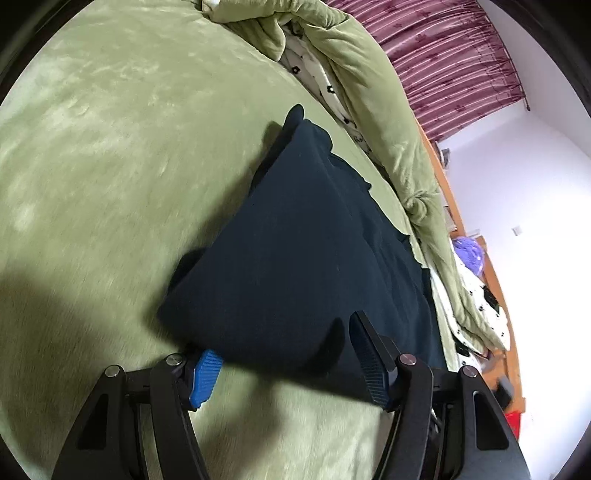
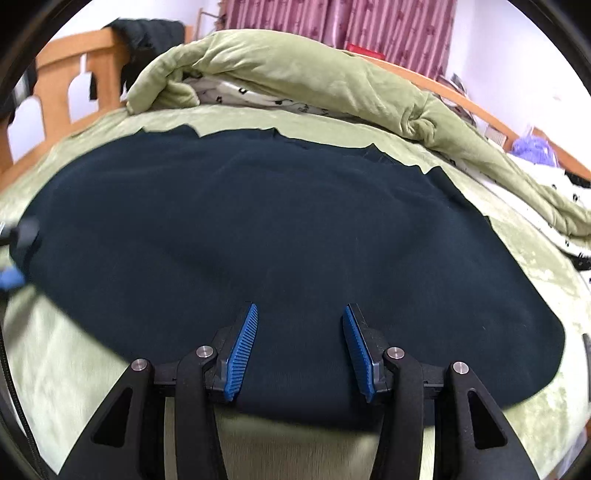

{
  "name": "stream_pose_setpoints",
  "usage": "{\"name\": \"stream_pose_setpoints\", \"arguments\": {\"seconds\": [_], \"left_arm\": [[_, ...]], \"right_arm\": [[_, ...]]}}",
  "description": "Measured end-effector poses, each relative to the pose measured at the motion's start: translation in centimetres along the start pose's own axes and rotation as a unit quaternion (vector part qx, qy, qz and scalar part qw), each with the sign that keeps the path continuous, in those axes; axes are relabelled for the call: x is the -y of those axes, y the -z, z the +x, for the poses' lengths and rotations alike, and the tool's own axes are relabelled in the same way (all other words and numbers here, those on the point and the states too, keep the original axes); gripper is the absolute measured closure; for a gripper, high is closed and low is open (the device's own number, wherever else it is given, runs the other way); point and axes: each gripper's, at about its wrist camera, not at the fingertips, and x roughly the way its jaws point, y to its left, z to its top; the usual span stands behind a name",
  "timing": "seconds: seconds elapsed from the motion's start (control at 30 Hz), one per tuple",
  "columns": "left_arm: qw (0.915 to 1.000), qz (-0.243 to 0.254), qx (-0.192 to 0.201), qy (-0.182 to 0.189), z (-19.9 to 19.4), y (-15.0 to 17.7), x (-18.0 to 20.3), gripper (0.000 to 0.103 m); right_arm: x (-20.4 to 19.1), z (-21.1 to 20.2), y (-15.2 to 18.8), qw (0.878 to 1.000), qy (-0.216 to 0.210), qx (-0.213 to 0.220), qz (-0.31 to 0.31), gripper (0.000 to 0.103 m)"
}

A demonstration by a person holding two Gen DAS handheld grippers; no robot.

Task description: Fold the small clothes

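On a green bedspread [image 2: 535, 280], a dark navy garment [image 2: 258, 236] lies spread out and mostly flat, its far edge toward a rolled green quilt [image 2: 295, 70] with a white flower-print lining. The right gripper [image 2: 300, 350] sits at the garment's near edge, jaws apart, its blue ribbed pads [image 2: 242, 354] resting over the cloth and pinching none of it. The left gripper [image 1: 284, 358] is at one end of the garment, jaws spread wide; the cloth's near corner drapes over the gap between them and hides the left fingertip, leaving only part of its blue pad [image 1: 205, 376] showing, while the right finger stands clear against the fabric. From the left wrist view the garment rises in a soft ridge away from the gripper. Behind the quilt are a wooden bed frame [image 2: 62, 70], a purple striped curtain [image 2: 369, 26] and a white wall [image 1: 517, 177].
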Motion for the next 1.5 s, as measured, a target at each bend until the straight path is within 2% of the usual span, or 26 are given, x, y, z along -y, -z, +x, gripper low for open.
{"name": "stream_pose_setpoints", "arguments": {"seconds": [0.13, 0.23, 0.33, 0.4, 0.57, 0.7, 0.9, 1.1, 1.33, 1.5], "left_arm": [[0.9998, 0.008, 0.005, -0.015, 0.6, -0.4, 1.1, 0.042], [0.9995, 0.013, 0.006, -0.029, 1.0, -0.6, 1.9, 0.047], [0.9994, 0.009, 0.005, -0.032, 1.1, -1.0, 2.1, 0.061], [0.9992, 0.008, 0.013, -0.037, 0.8, -1.2, 2.5, 0.075], [0.9986, 0.021, 0.03, -0.037, -0.1, -2.3, 4.7, 0.085], [0.9965, 0.054, 0.045, -0.046, -0.7, -2.9, 7.4, 0.09], [0.987, 0.128, 0.074, -0.063, -1.1, -2.8, 13.2, 0.092], [0.9763, 0.195, 0.075, -0.058, 0.1, -1.5, 20.3, 0.092], [0.961, 0.268, 0.051, -0.043, 3.4, 2.7, 27.5, 0.093], [0.953, 0.301, -0.001, -0.031, 7.5, 6.8, 30.2, 0.093]], "right_arm": [[0.0, -1.5, 1.3, 1.0, -0.015, -0.009, -0.009, 0.055], [0.2, -2.8, 2.3, 1.0, -0.024, -0.007, -0.017, 0.055], [1.2, -3.9, 2.9, 0.999, -0.037, -0.01, -0.012, 0.055], [2.6, -4.3, 3.0, 0.999, -0.044, -0.013, 0.006, 0.055], [6.1, -5.2, 2.7, 0.998, -0.049, -0.003, 0.05, 0.055], [8.7, -5.6, 2.3, 0.997, -0.045, -0.003, 0.069, 0.055], [12.0, -6.2, 2.4, 0.996, -0.028, 0.006, 0.081, 0.055], [16.0, -6.5, 2.5, 0.993, -0.01, 0.012, 0.12, 0.055], [21.7, -7.4, 3.3, 0.984, 0.001, 0.023, 0.179, 0.055], [25.1, -8.6, 4.8, 0.979, 0.028, 0.024, 0.199, 0.055]]}}
